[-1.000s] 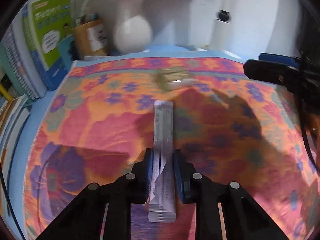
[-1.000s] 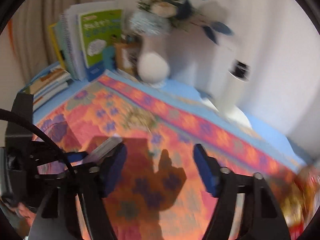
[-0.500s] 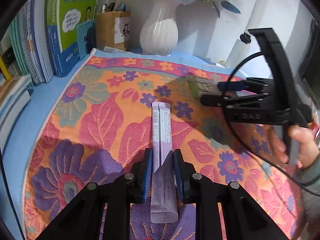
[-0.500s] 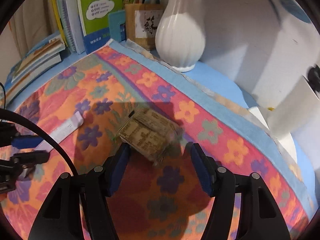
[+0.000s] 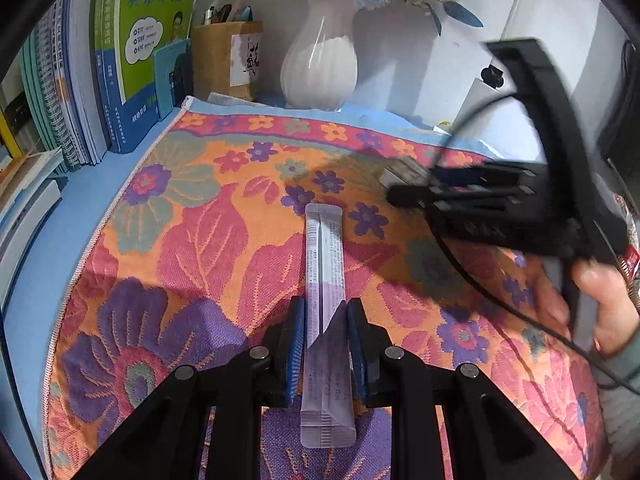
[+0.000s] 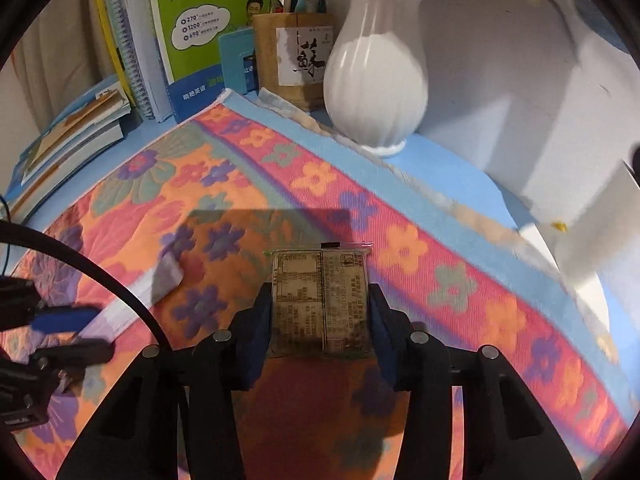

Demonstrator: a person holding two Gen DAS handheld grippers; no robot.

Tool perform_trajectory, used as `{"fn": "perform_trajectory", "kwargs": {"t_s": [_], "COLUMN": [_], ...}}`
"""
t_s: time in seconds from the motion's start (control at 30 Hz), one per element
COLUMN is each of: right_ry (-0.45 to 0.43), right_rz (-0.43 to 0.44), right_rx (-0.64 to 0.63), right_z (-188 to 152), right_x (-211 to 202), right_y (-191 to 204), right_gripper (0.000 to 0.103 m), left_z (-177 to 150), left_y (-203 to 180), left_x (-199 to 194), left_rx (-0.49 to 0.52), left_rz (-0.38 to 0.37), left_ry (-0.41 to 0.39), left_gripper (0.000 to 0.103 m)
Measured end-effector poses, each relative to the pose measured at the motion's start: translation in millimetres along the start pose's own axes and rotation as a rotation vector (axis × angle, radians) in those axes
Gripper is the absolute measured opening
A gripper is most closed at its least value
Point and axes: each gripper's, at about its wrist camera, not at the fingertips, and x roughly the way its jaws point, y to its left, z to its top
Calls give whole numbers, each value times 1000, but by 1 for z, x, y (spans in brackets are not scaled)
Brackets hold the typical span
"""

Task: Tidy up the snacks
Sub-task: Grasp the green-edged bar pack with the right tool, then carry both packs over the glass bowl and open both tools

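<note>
On the floral cloth (image 6: 460,292), the right gripper (image 6: 320,312) has just closed on a small-print snack packet (image 6: 320,300), the left gripper (image 5: 325,336) pinches a pale stick sachet (image 5: 325,272), near a "270/1200/690" book (image 6: 208,20).

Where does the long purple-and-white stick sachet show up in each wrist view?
Left wrist view: the stick sachet runs up the lower centre, clamped between the left gripper pads, its far end lying on the floral cloth.
Right wrist view: it lies at the left edge, angled, partly behind a black cable, its near end at the left gripper.
Shared landmark: the white vase at the back.
</note>
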Motion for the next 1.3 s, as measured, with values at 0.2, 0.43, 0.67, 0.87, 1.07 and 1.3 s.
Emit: {"fn": "perform_trajectory", "kwargs": {"t_s": [0.2,0.43,0.67,0.87,1.07,1.3], "right_ry": [27,24,-64,-170,-269,-330], "right_rz": [-30,-67,-138,-219,-328,-422], "right_rx": [82,216,464,576,615,734], "right_z": [-60,-148,-228,-256,-258,-251], "right_x": [-49,-126,-209,-281,-335,-361], "right_y": [11,27,13,-17,-58,-137], "right_gripper": [43,43,43,43,43,43], "left_z": [-2,-21,-27,-7,20,43], "left_y": [0,-38,-127,-210,-287,-353], "left_x": [-2,-33,-71,-92,-94,-93], "left_rx": [20,85,216,332,410,490], "left_rz": [-9,-91,-184,-266,-406,-530], "left_ry": [7,-25,-54,-95,-94,-107], "left_gripper": [19,18,18,18,18,18]}}
